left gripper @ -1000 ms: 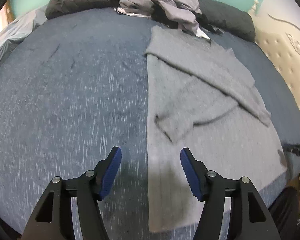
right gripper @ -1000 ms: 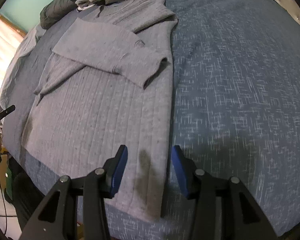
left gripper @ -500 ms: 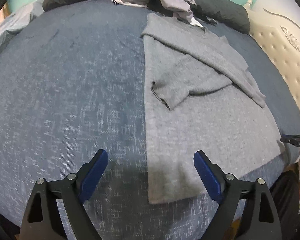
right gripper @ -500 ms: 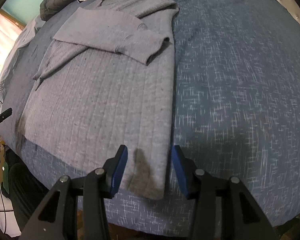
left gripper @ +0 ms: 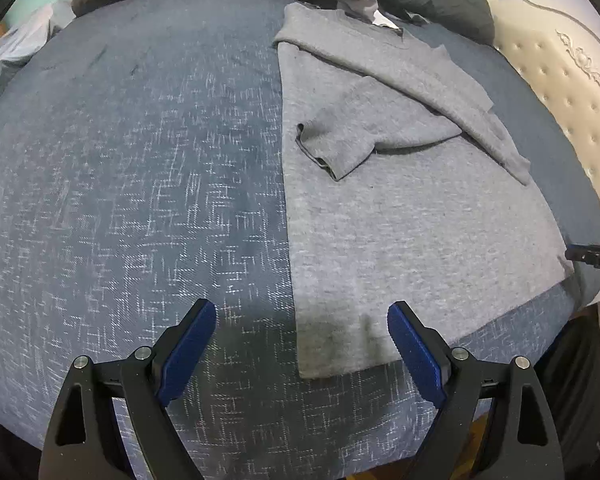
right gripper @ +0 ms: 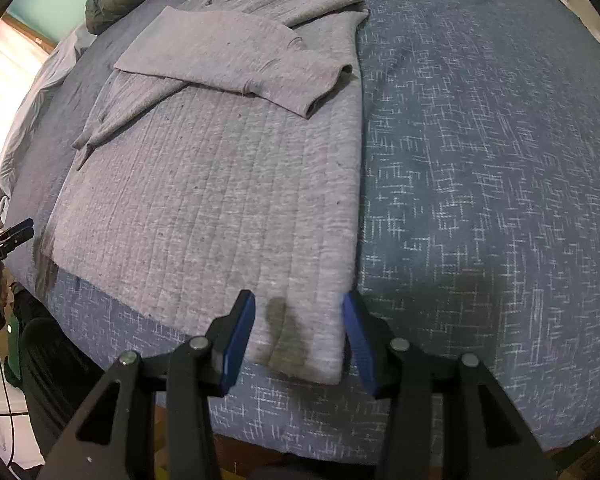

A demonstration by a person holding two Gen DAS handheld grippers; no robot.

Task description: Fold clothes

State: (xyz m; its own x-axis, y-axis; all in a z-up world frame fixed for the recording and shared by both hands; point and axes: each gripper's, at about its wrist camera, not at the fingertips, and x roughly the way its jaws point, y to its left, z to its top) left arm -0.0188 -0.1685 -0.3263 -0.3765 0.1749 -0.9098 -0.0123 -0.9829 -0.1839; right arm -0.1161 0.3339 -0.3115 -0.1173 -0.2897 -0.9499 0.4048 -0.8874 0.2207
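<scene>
Flat on the bed point(left gripper: 140, 184), sleeves folded in: soft, limp grey sweater point(left gripper: 412, 240), best pinched at both hem corners, with left claw point(left gripper: 302, 346) just opened wide and right claw point(right gripper: 298, 338) half apart, neither gripping.

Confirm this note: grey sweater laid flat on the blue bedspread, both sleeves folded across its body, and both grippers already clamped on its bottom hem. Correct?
Not quite. Neither gripper is clamped. The left gripper stands wide open over one hem corner of the grey sweater in the left wrist view. The right gripper is open around the other corner in the right wrist view. The sleeves and blue bedspread are as noted.
</scene>
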